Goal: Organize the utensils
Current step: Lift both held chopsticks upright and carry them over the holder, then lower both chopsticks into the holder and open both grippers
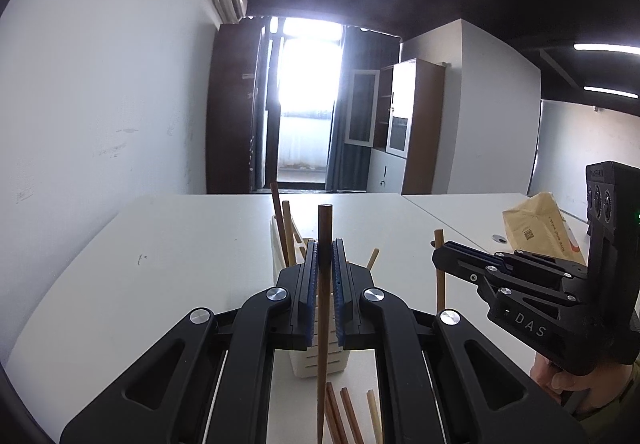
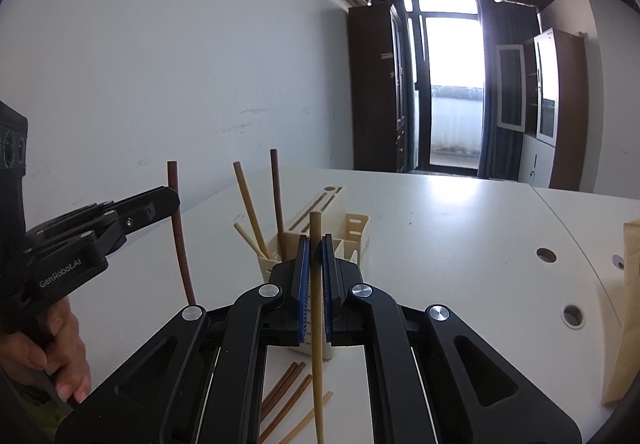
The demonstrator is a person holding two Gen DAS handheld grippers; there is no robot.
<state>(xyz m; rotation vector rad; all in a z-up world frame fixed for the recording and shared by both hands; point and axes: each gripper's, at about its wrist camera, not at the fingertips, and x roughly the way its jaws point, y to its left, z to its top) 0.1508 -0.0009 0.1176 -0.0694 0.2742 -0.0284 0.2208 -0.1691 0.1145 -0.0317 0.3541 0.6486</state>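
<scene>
The left tongs (image 1: 325, 280) are clamped on a dark brown wooden chopstick (image 1: 324, 228) and the right tongs (image 2: 315, 264) on a pale bamboo chopstick (image 2: 315, 236), each stick held upright, its long axis near vertical and its lower end hanging free above the white counter (image 1: 180, 264). The cream slotted plastic utensil holder (image 2: 356, 232), already carrying a few leaning chopsticks (image 2: 250, 204), stands just ahead of and below both tongs. Either stick looks ready to go down tip-first, while the loose chopsticks (image 2: 286, 384) lie flat on the counter nearer the hands.
</scene>
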